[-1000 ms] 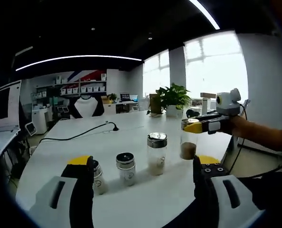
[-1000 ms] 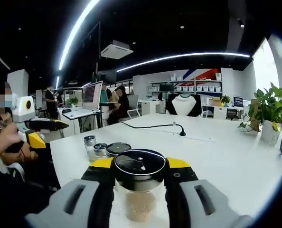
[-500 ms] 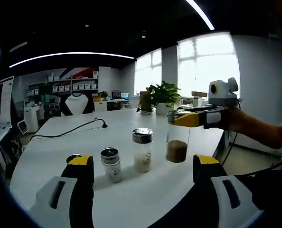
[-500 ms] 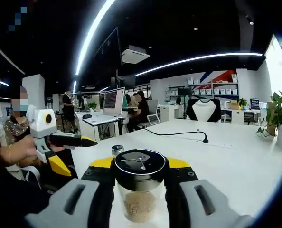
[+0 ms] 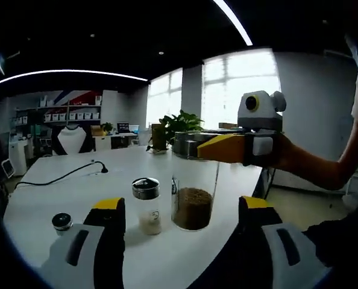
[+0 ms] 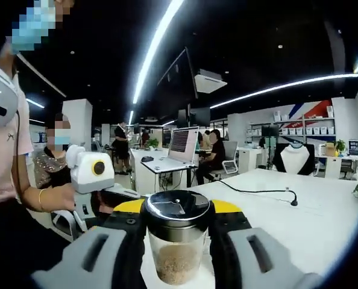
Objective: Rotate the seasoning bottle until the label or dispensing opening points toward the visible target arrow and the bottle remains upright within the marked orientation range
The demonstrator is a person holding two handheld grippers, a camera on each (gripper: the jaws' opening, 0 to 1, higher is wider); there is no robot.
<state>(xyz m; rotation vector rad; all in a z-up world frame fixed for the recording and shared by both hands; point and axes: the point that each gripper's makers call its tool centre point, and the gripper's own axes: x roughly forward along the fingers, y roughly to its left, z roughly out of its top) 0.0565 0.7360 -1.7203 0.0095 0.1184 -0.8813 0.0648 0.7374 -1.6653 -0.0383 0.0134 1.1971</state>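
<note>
So my right gripper [image 6: 177, 224] has its jaws clamped on the seasoning bottle [image 6: 178, 244] just under the black cap [image 6: 178, 211], upright, brownish granules in the bottom. From the left gripper view, that same bottle [image 5: 194, 195] sits on the white tabletop [image 5: 58, 195], with the right gripper [image 5: 218, 147] coming in from the side. A smaller shaker [image 5: 146, 205] stands just beside it, and a tiny jar [image 5: 62, 222] further off. My left gripper [image 5: 179, 226] is wide open, holding nothing.
</note>
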